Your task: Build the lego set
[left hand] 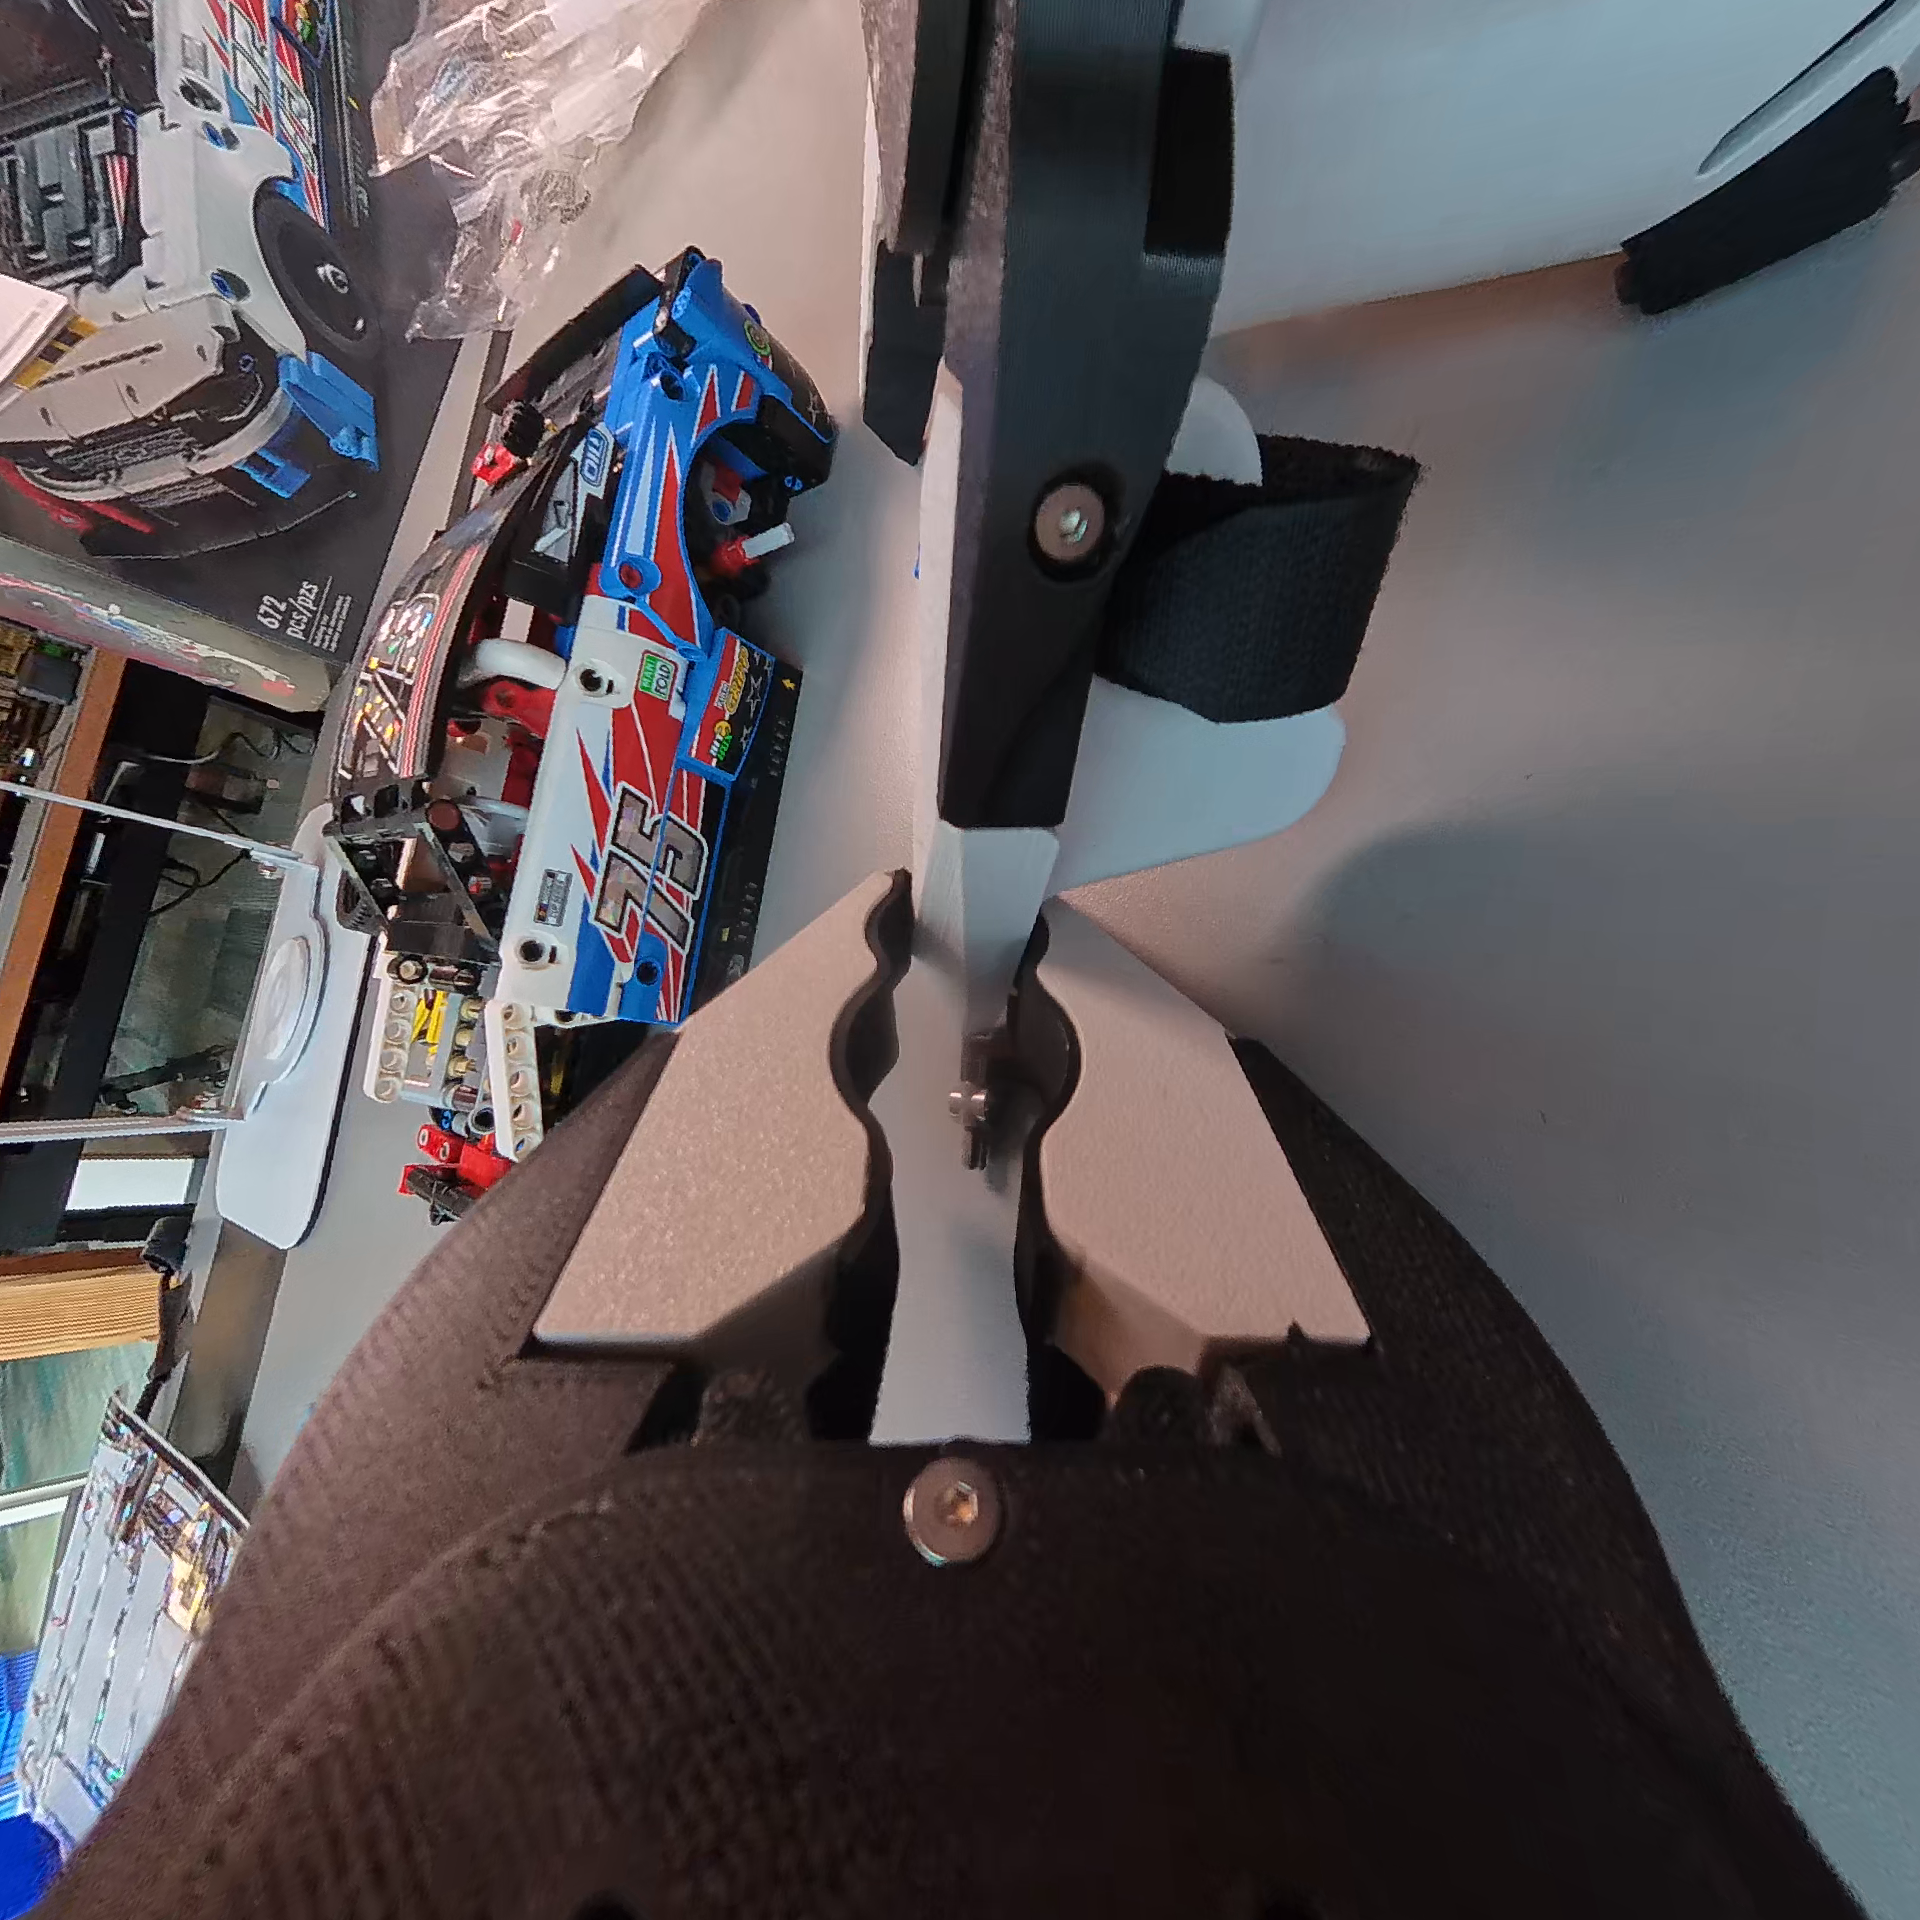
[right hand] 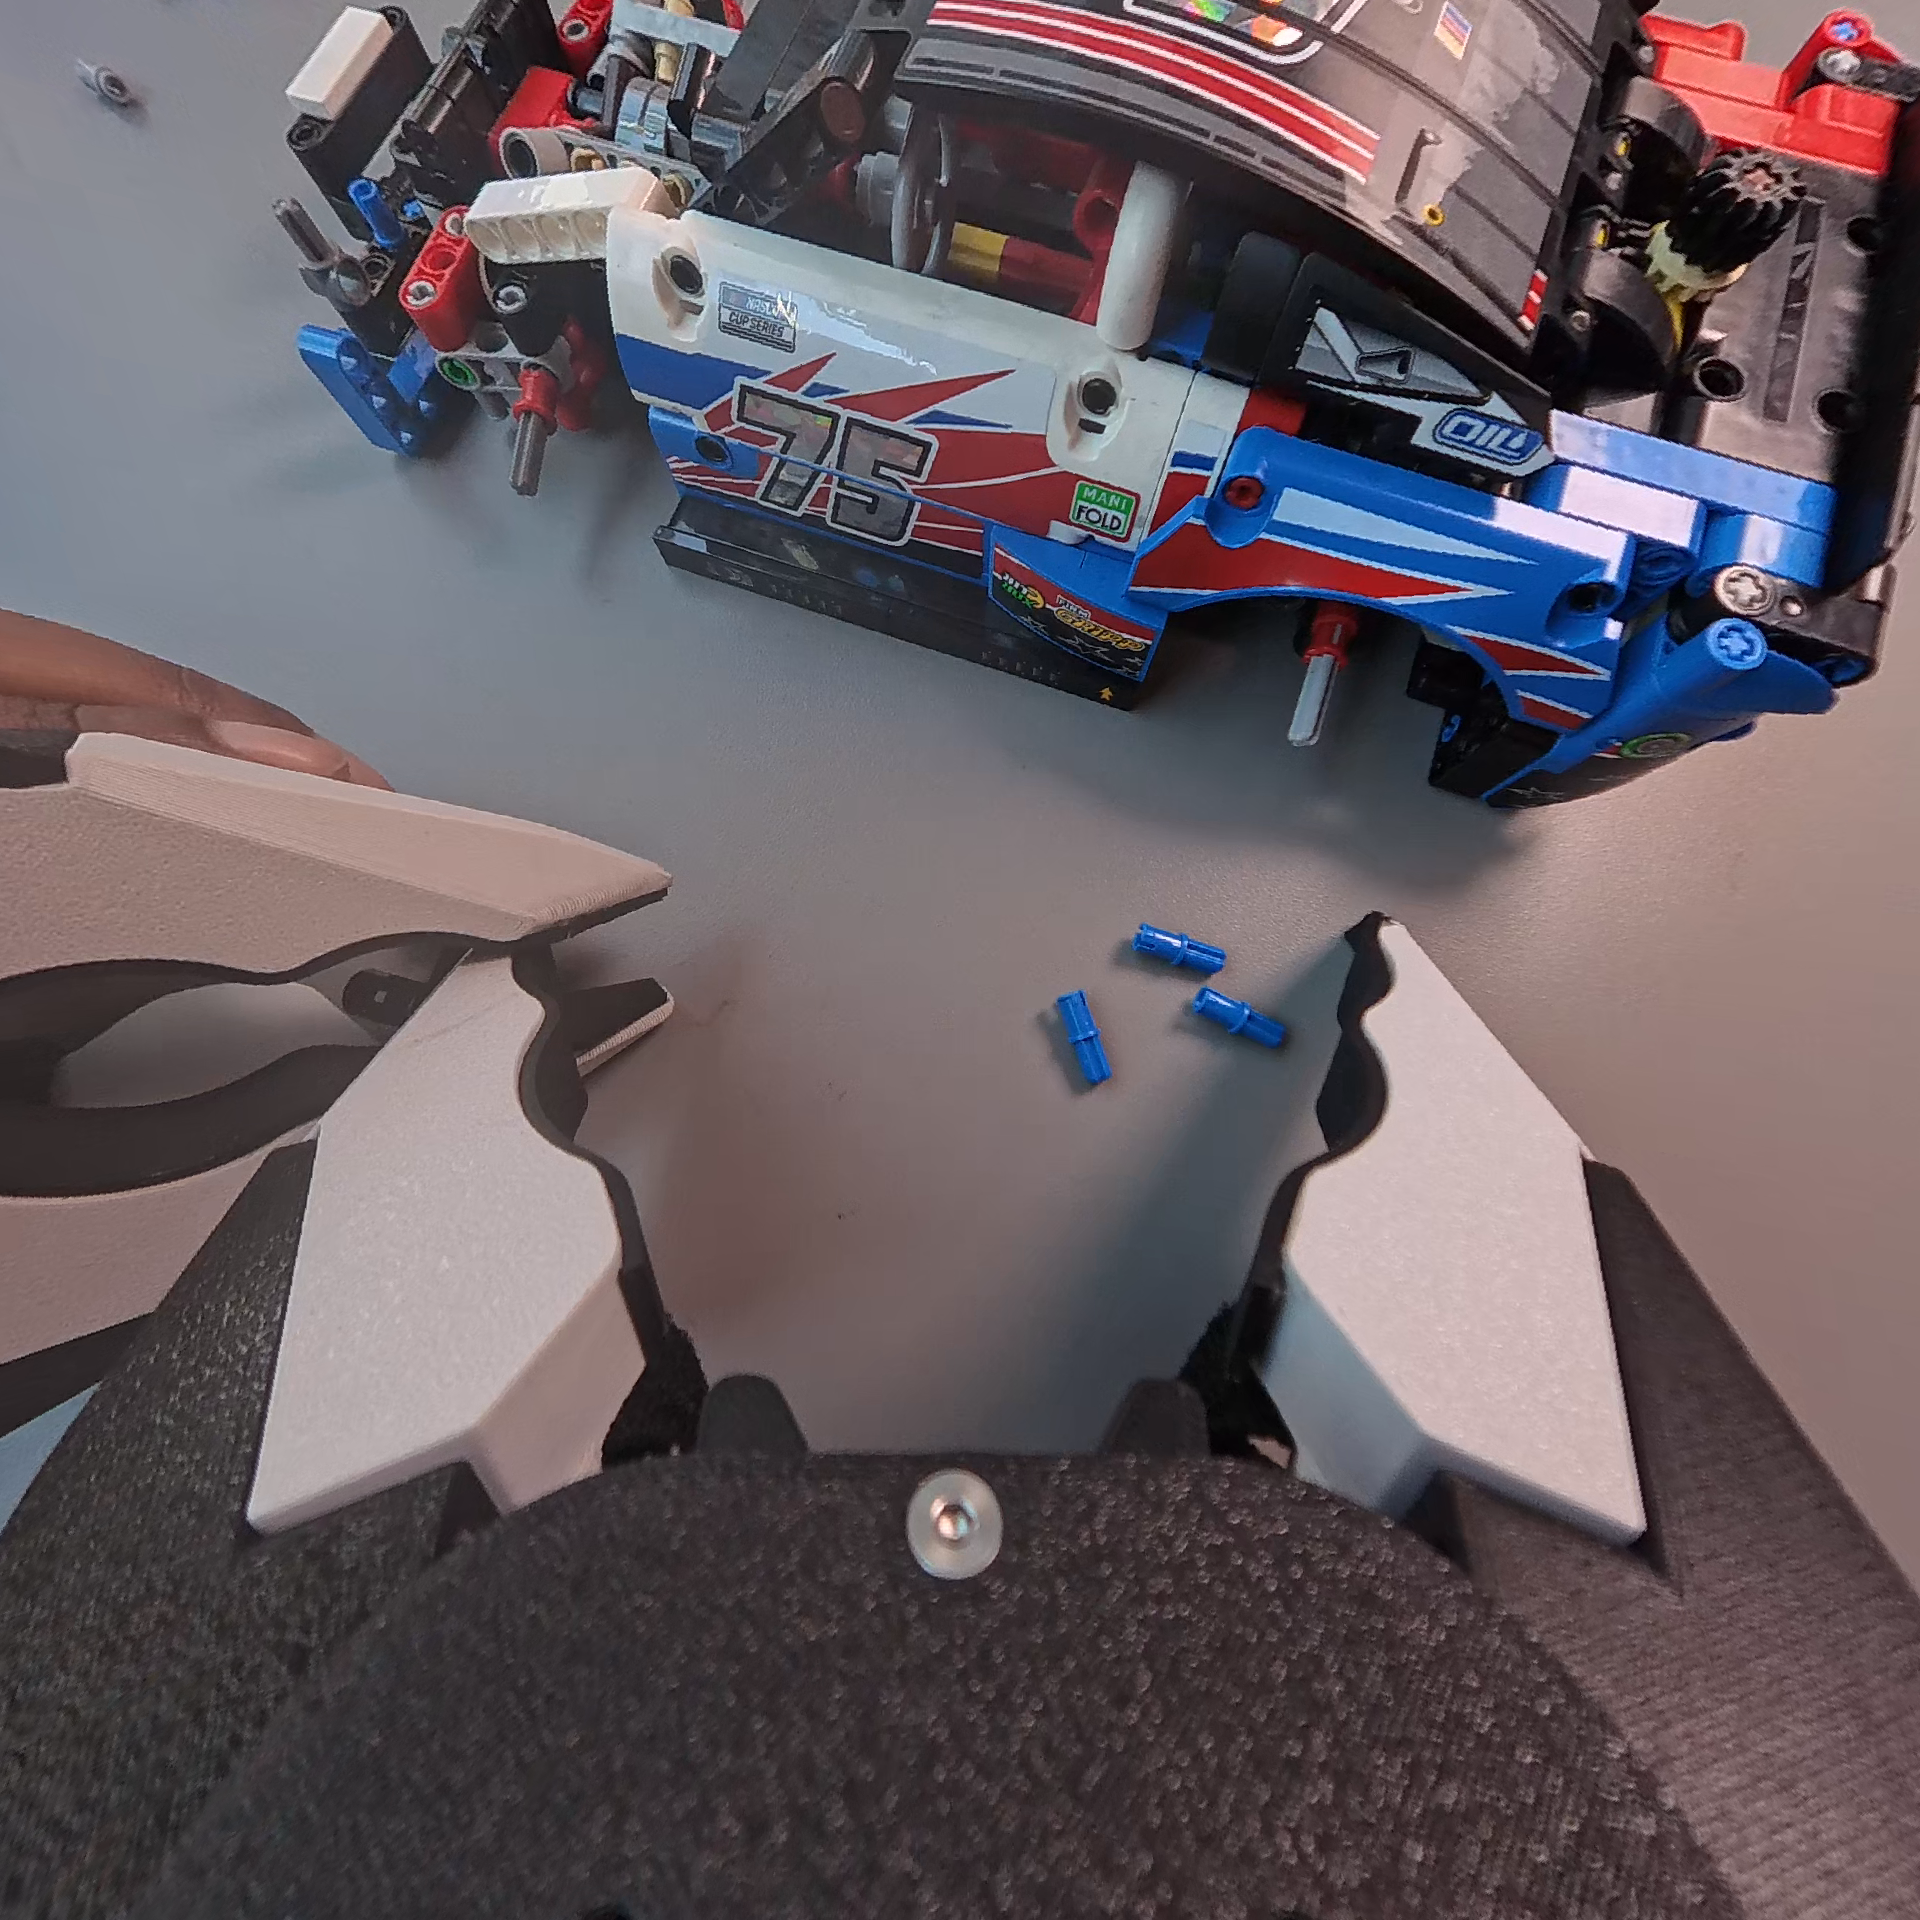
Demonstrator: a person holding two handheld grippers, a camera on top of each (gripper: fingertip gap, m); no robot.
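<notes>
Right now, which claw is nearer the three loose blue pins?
Right. The right claw hangs open just short of the blue pins; the left claw sits off to their left, shut on a small dark piece.

Your right gripper has matt grey plastic fingers with a fine grainy skin, and its black body looks bumpy and rough. A shiny metal screw sits in it. Your left gripper is made the same way, with ridged black plastic. The lego car is smooth, glossy plastic with shiny stickers. The three blue pins are smooth plastic too. The table is flat, matt grey. You can see crinkly clear plastic bags, a glossy cardboard box, and a soft black cloth strap.
</notes>
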